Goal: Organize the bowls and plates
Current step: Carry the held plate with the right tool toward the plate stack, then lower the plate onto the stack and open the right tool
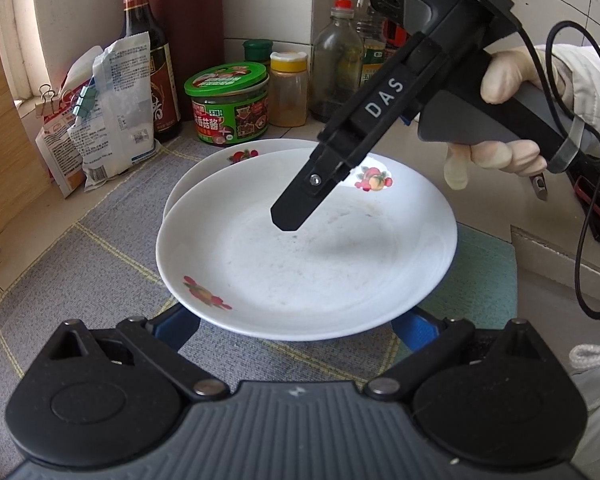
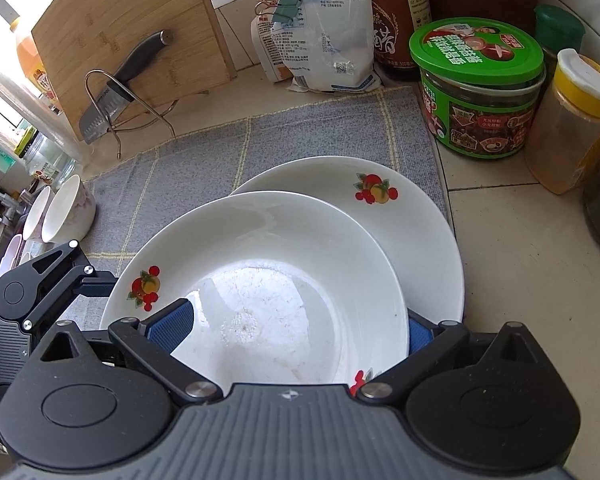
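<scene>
Two white plates with fruit prints lie stacked and offset on a grey checked mat [image 1: 100,264]. The upper plate [image 1: 308,248] also shows in the right wrist view [image 2: 260,280], with the lower plate [image 2: 400,216] peeking out behind it [image 1: 220,158]. My left gripper [image 1: 296,330] is open, its blue pads [image 1: 176,326] wide apart under the upper plate's near rim. My right gripper [image 2: 296,328] is open, one pad [image 2: 170,326] over the upper plate's inside, the other beyond its rim. In the left wrist view its finger [image 1: 296,208] hovers over the plate. Two white bowls [image 2: 60,212] stand at the mat's left edge.
Behind the plates stand a green-lidded jar [image 1: 228,104], a yellow-capped spice jar [image 1: 288,88], a dark sauce bottle [image 1: 148,52], glass bottles and clipped bags [image 1: 108,108]. A knife in a rack [image 2: 116,92] leans by a wooden board [image 2: 132,40].
</scene>
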Demonstrator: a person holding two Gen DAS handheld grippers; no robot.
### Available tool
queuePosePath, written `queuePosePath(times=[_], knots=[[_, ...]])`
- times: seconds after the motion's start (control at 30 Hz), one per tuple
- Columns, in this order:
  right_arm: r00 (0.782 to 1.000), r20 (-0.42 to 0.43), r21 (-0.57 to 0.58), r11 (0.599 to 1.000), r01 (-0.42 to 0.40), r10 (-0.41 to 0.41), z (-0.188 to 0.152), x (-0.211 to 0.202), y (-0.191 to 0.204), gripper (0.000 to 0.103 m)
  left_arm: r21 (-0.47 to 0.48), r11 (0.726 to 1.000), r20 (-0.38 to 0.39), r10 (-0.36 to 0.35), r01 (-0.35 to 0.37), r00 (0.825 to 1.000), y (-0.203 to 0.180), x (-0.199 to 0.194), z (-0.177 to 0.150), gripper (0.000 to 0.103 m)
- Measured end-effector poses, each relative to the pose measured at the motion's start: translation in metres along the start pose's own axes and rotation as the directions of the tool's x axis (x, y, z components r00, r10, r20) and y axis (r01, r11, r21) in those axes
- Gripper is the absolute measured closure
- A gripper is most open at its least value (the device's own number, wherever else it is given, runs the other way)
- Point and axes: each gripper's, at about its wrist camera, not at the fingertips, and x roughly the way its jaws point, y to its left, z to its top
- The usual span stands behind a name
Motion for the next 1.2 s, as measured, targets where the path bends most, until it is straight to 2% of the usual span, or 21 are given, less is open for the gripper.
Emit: queuePosePath(times=[0.37, 0.83, 1.2], knots=[[1.000, -0.008, 0.021, 1.000, 0.022, -0.022, -0.007, -0.004, -0.005, 0.000, 0.012, 1.000, 0.001, 0.003, -0.003, 1.000, 0.005, 0.009, 0.002, 0.002], [1.000, 0.003, 0.056, 0.998, 0.012, -0.012, -0.018, -0.018, -0.002, 0.000, 0.034, 0.999, 0.008, 0.019, -0.020, 1.000, 0.012, 0.017, 0.004, 0.003], [0.999, -0.001, 0.050, 0.998, 0.043, -0.043, -0.023, -0.024, 0.005, 0.000, 0.046, 0.999, 0.011, 0.026, -0.027, 1.000, 0.010, 0.017, 0.004, 0.003]])
